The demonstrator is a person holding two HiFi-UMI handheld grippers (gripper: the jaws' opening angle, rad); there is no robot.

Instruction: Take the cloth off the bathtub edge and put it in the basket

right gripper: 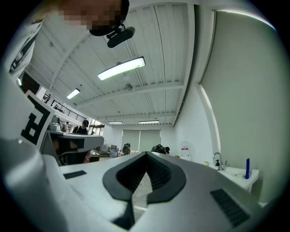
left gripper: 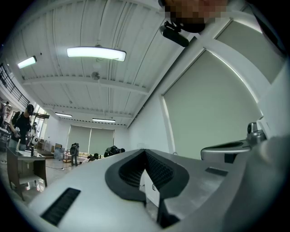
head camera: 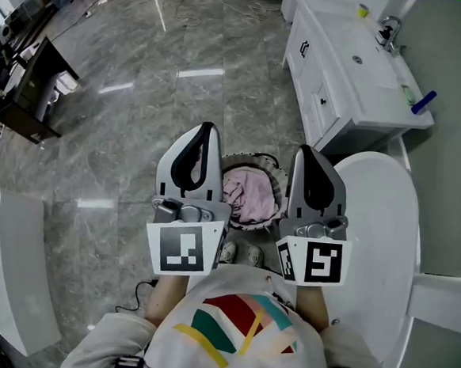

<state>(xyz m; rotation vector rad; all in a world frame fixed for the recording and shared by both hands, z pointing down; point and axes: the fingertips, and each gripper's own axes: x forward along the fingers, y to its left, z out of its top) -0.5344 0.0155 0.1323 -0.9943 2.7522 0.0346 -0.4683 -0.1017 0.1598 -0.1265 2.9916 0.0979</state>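
Left gripper [head camera: 206, 134] is held up over the floor [head camera: 142, 93], clenched and empty: in its own view the dark pads [left gripper: 136, 170] meet at the tips with nothing between them.

Just right of it, and showing between the two grippers in the head view, the basket [head camera: 277, 192] stands on the floor at the person's feet, close to the left side of the bathtub [head camera: 378, 230]. The pink cloth [head camera: 248, 195] lies crumpled inside the basket. None of it hangs over the rim, as far as the grippers let me see. What shows of the bathtub edge is bare, so the task looks finished.

The cloth looks soft, light and limp. It would sag and trail if lifted, not slip or break. Should it need shifting, a raised fold near the top of the heap looks like the best place to pinch, taking in several layers so that it comes up as one bundle.

Right gripper [head camera: 305, 153] is held up likewise, its jaws pressed together on nothing. Beyond it, at the far right, a white vanity [head camera: 342, 77] stands against the wall.
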